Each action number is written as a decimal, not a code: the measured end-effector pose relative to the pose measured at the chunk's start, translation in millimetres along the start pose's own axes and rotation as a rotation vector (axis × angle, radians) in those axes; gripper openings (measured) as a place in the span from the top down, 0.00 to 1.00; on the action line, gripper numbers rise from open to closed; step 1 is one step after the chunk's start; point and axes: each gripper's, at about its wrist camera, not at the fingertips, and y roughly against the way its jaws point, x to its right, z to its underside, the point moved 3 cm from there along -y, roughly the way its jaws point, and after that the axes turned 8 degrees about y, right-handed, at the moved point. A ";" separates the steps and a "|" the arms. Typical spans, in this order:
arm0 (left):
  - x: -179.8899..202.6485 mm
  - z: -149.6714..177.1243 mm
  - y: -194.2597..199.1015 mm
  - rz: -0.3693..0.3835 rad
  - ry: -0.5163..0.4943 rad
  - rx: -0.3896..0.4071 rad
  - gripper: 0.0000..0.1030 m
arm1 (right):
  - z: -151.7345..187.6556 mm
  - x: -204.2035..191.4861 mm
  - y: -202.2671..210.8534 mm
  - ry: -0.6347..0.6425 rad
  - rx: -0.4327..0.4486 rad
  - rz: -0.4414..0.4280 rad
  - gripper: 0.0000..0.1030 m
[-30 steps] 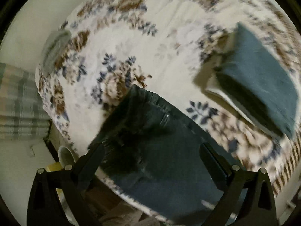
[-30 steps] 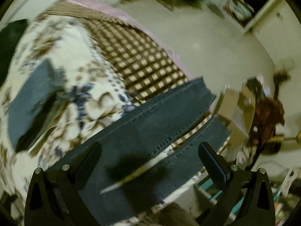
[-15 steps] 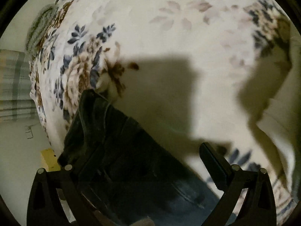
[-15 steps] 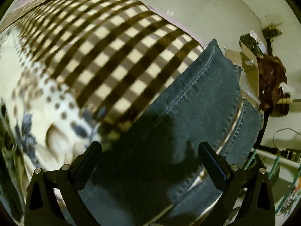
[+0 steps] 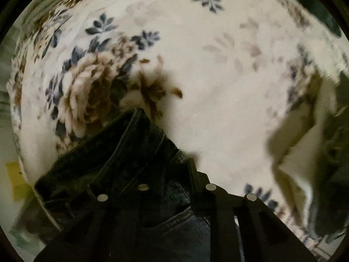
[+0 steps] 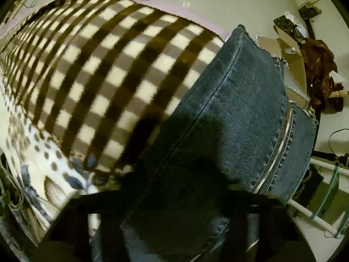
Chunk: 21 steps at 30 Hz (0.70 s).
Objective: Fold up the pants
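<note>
While both tools close on pants (image 5: 122, 157), left shows waistband, right (image 6: 240, 100) hems.

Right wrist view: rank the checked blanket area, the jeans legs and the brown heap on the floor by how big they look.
1-2. checked blanket and jeans legs, too close to call; the jeans lie nearer the camera.
3. brown heap, smallest, but farthest away.

Right gripper (image 6: 174, 198) closing over dark denim pants (image 6: 246, 100), leg hems on brown checked blanket (image 6: 113, 65)
</note>
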 end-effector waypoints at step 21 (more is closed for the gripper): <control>-140.9 67.3 136.1 0.307 0.081 0.089 0.88 | 82.1 118.5 129.2 0.165 0.143 -0.260 0.94</control>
